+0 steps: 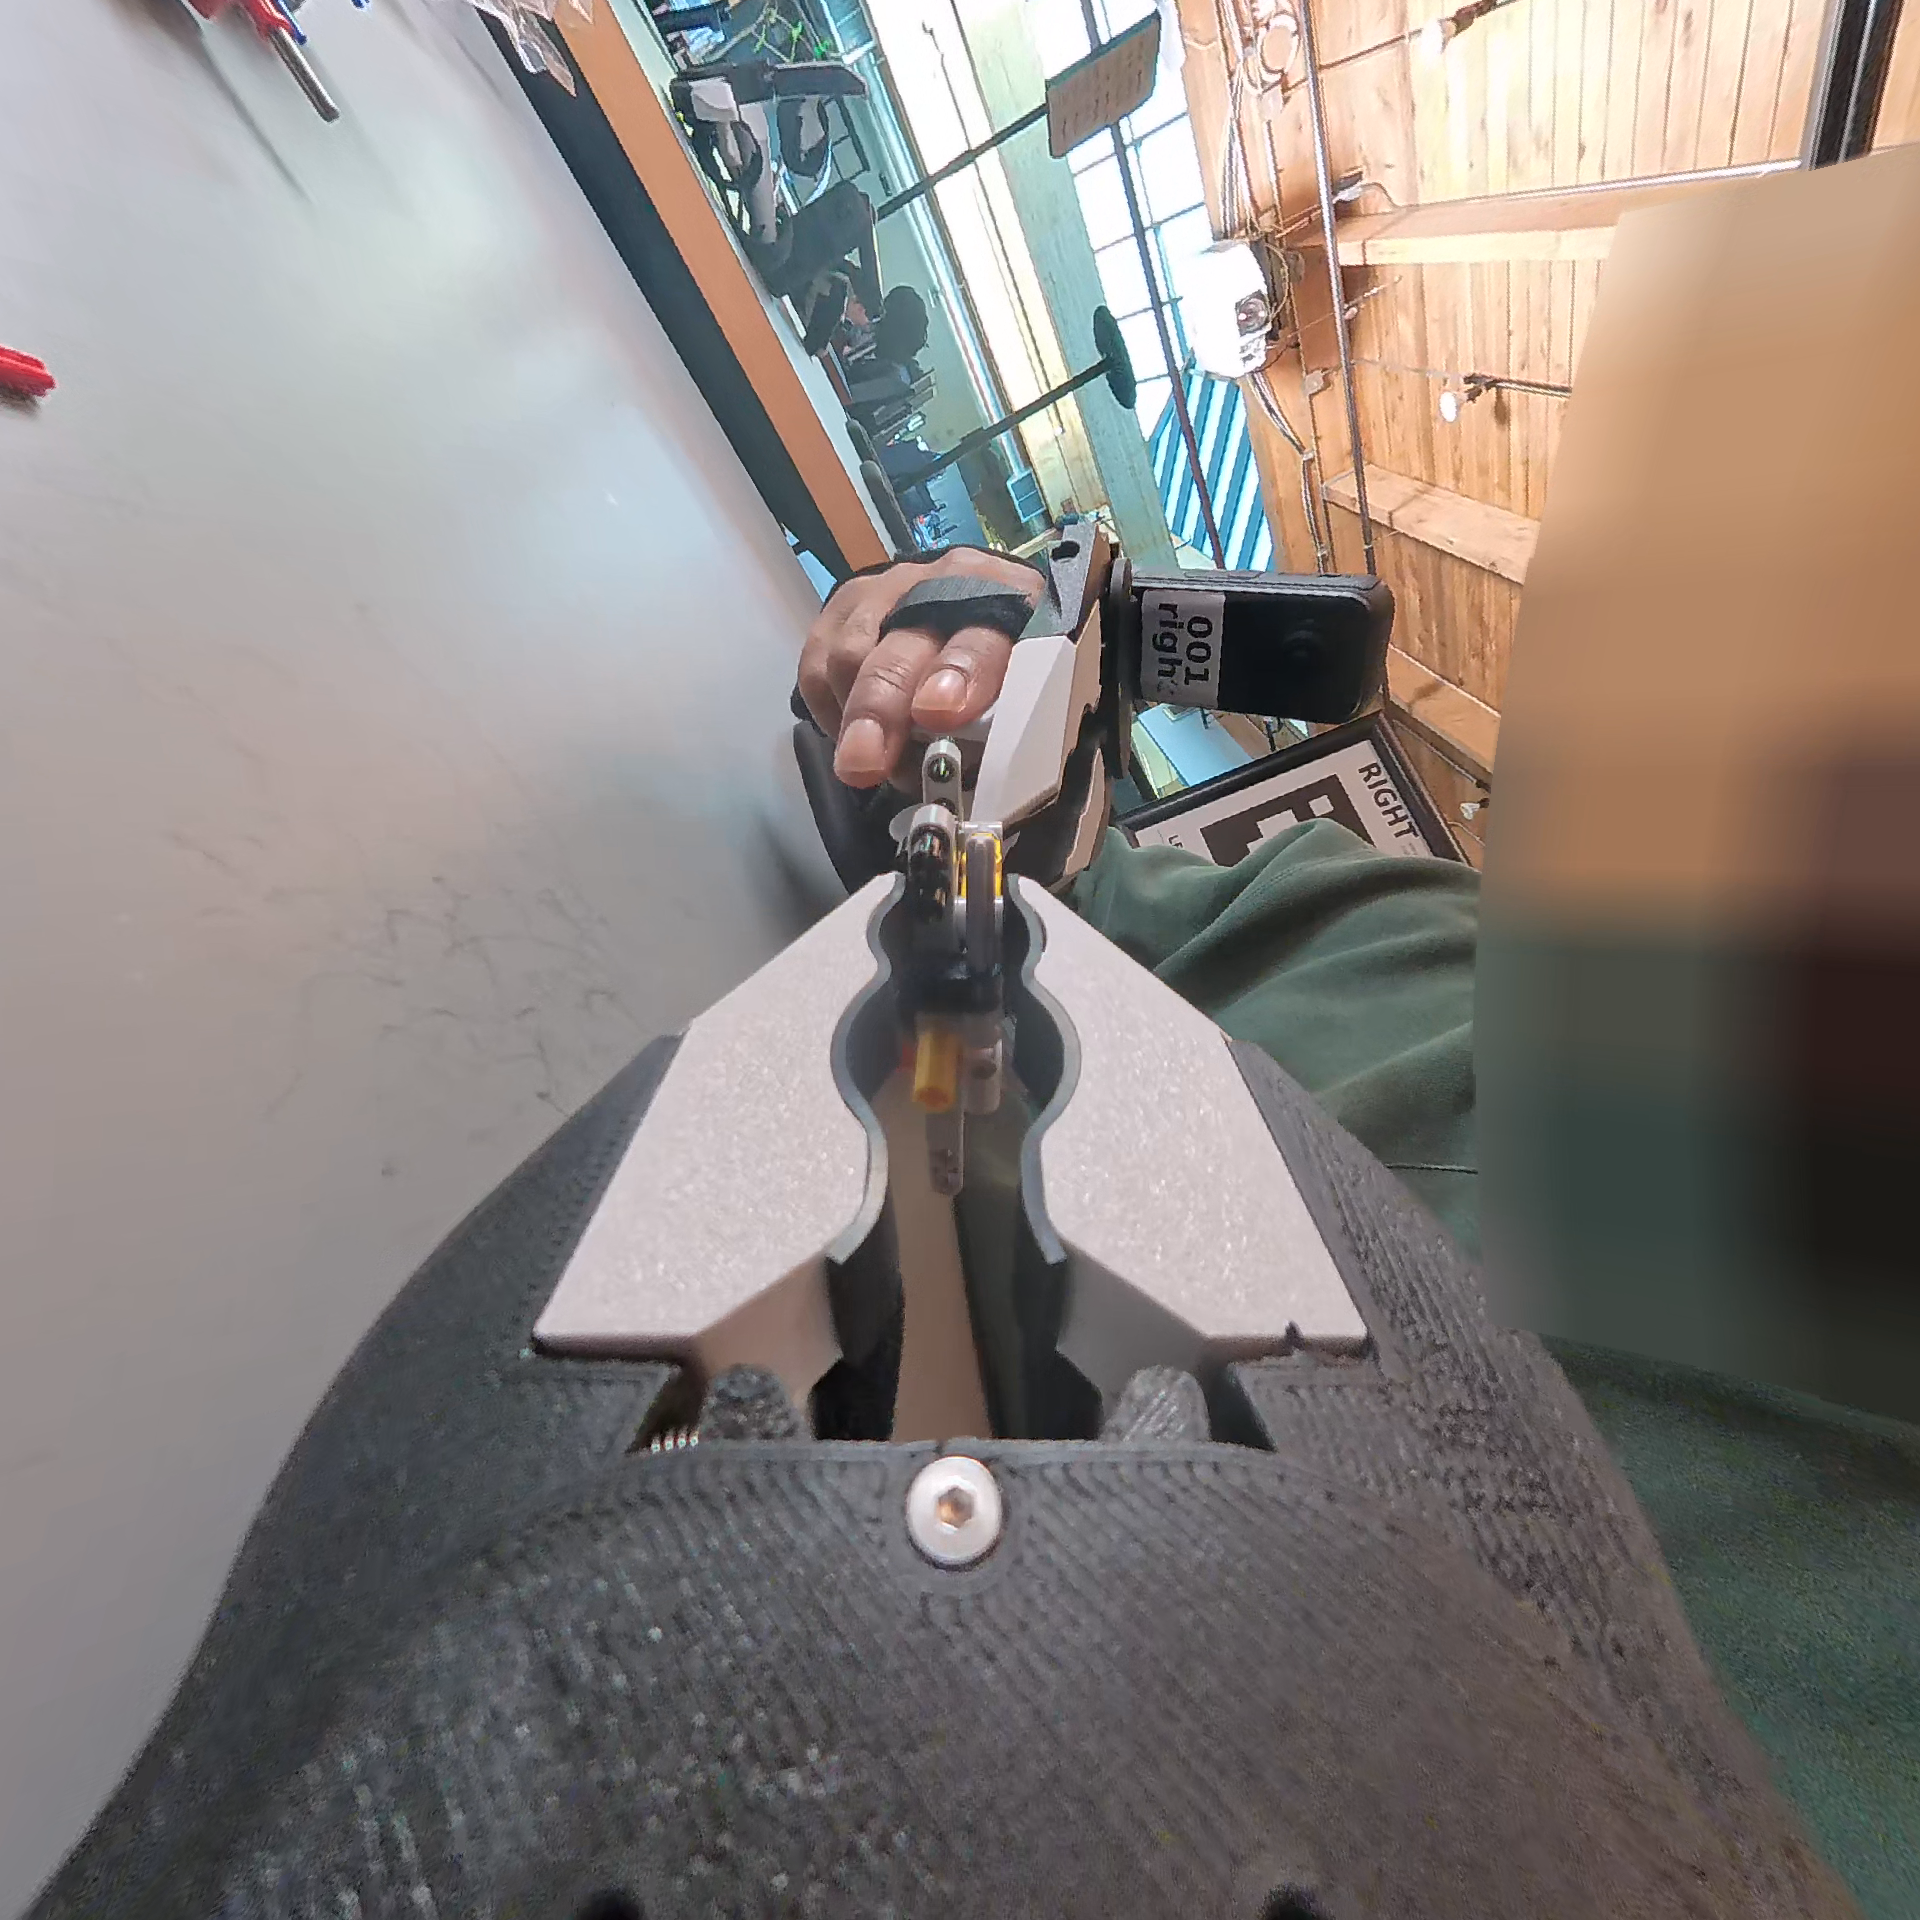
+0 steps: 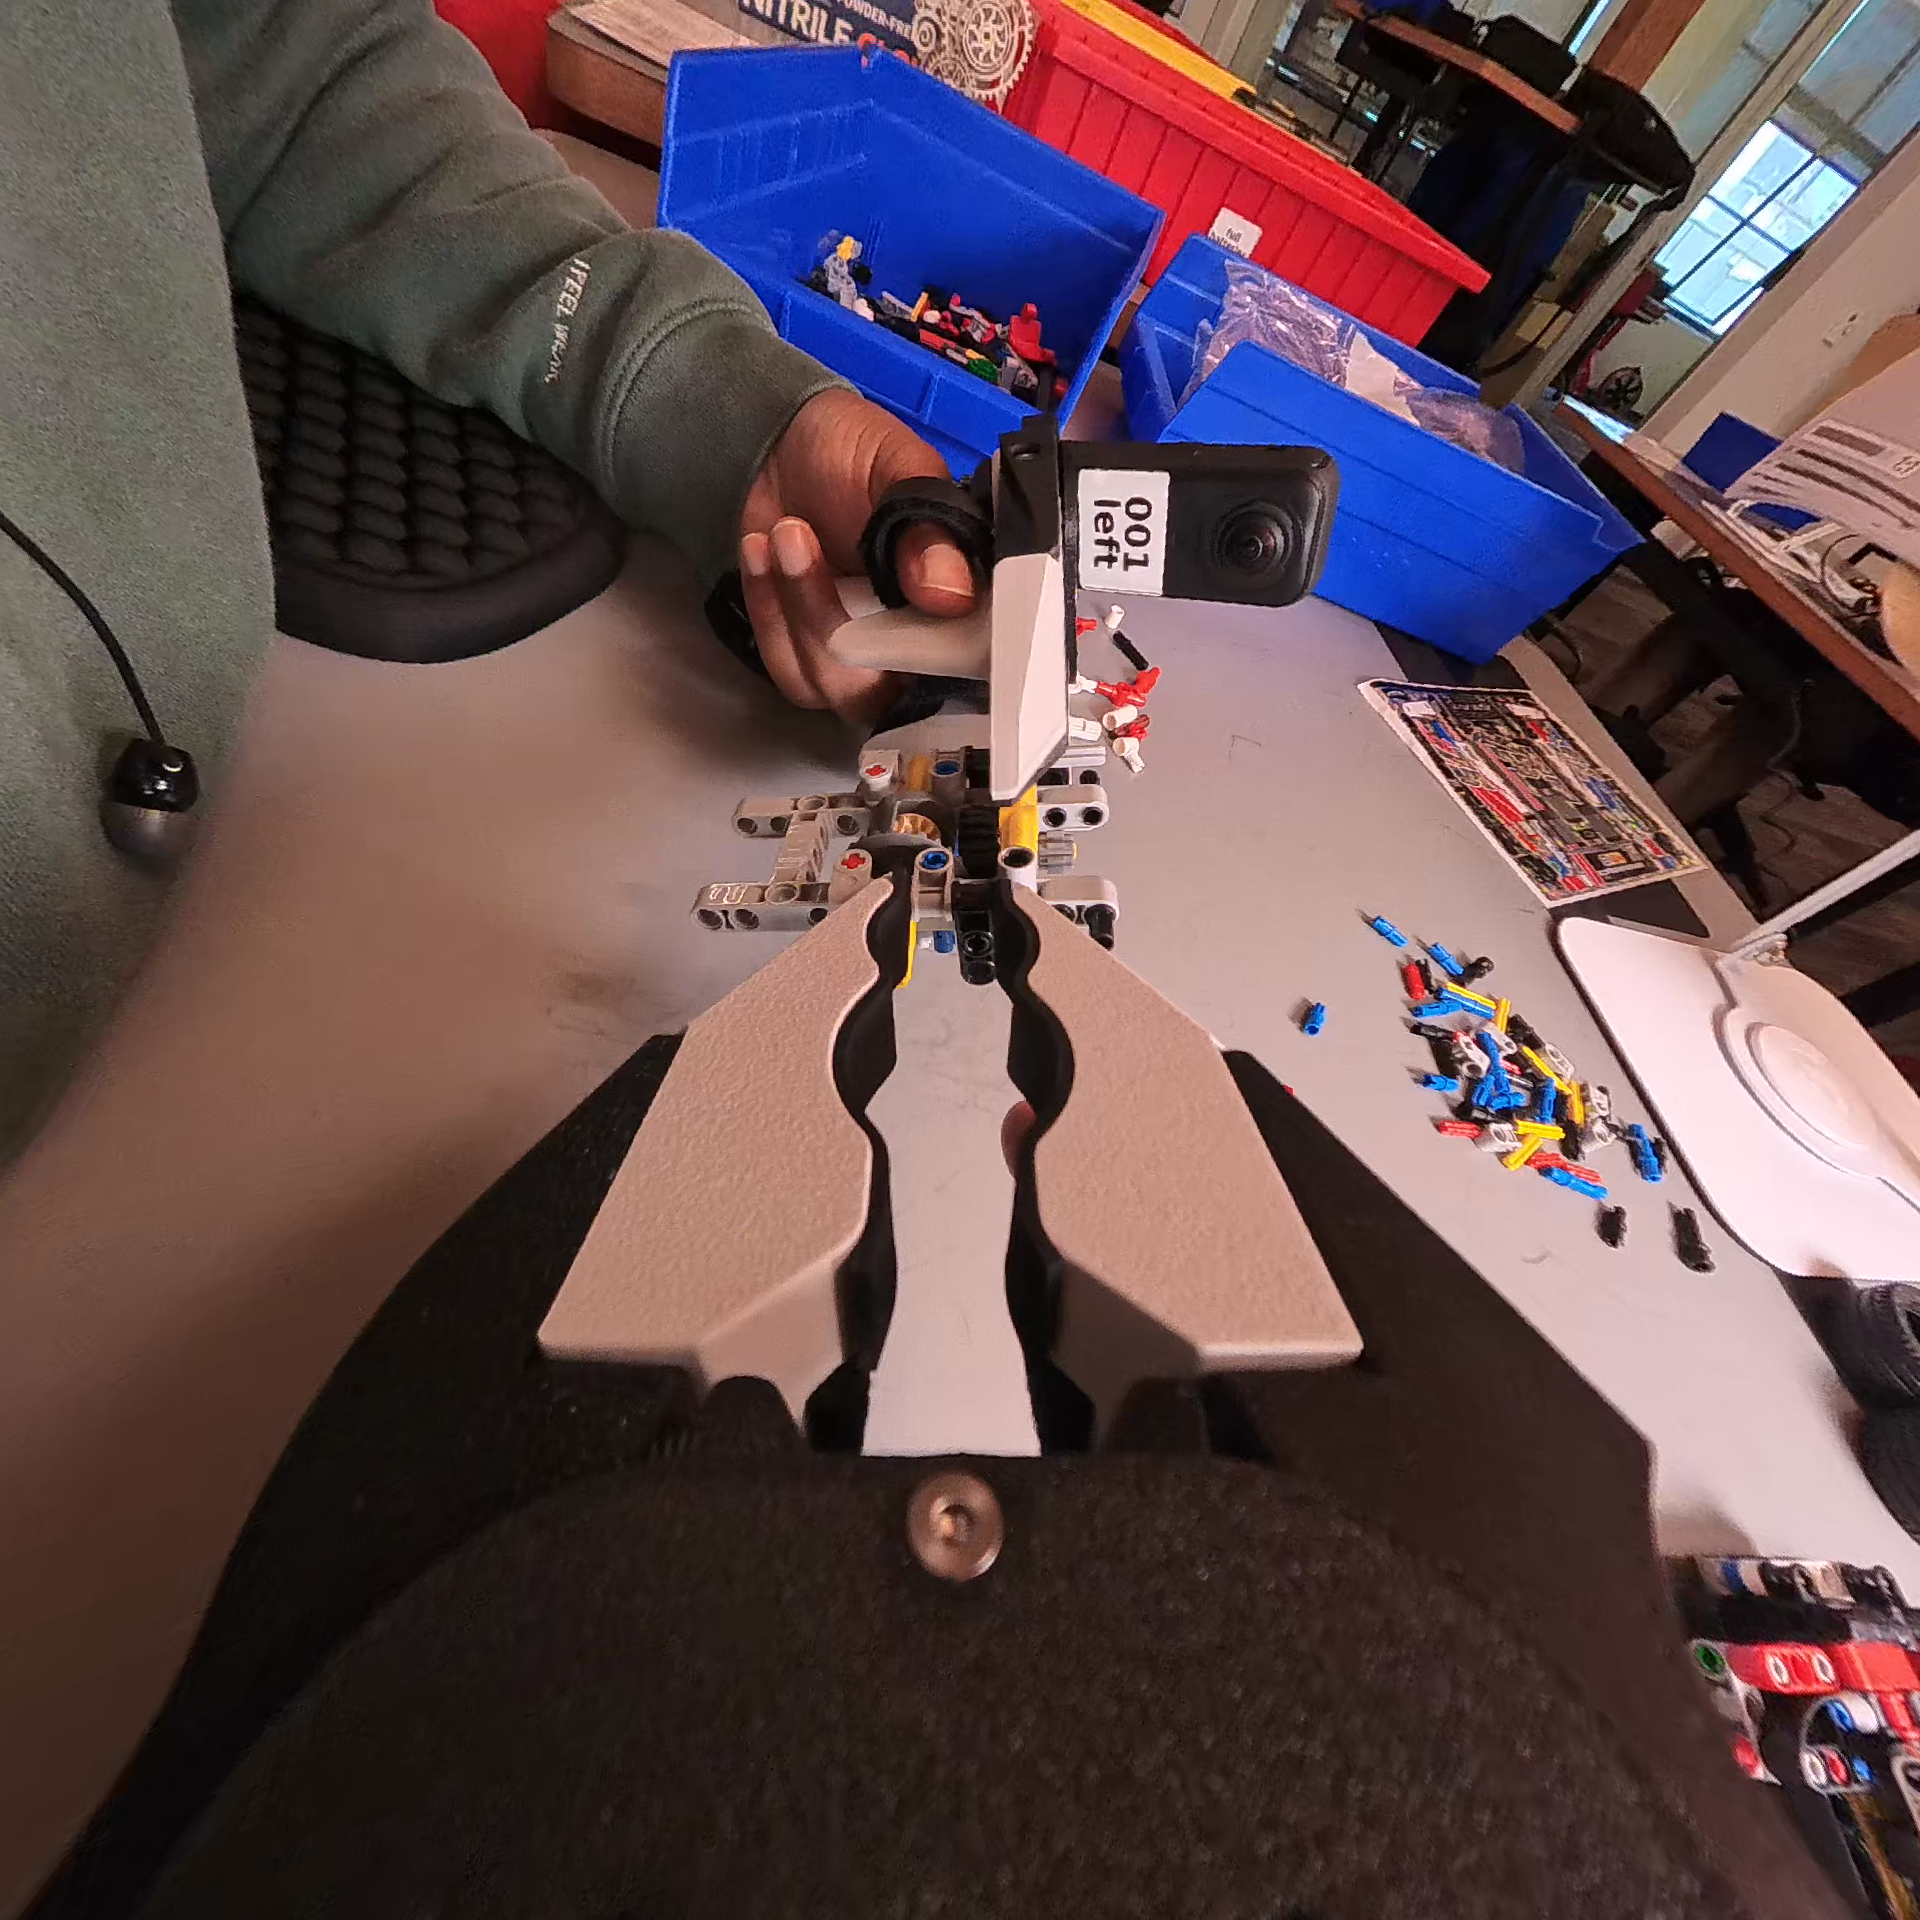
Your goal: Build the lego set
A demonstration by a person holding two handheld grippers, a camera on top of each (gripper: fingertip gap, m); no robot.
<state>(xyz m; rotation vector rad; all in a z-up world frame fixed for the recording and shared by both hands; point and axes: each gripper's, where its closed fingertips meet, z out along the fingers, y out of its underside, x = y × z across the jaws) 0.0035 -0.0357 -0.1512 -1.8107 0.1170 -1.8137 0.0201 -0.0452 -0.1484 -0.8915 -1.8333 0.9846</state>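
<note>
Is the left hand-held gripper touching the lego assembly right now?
Touching. The left wrist view shows the left hand-held gripper closed on the lego assembly, fingers pressed against both sides.

red bin (image 2: 1226, 145) cut off, pins (image 2: 1517, 1091) too small

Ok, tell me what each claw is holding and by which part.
Both claws grip the grey lego assembly: the left claw on its top edge, the right claw on its near end, by the black pieces.

Two blue bins (image 2: 1403, 499) stand before a red bin (image 2: 1226, 177); a white pad (image 2: 1662, 1060) lies rightward.
</note>
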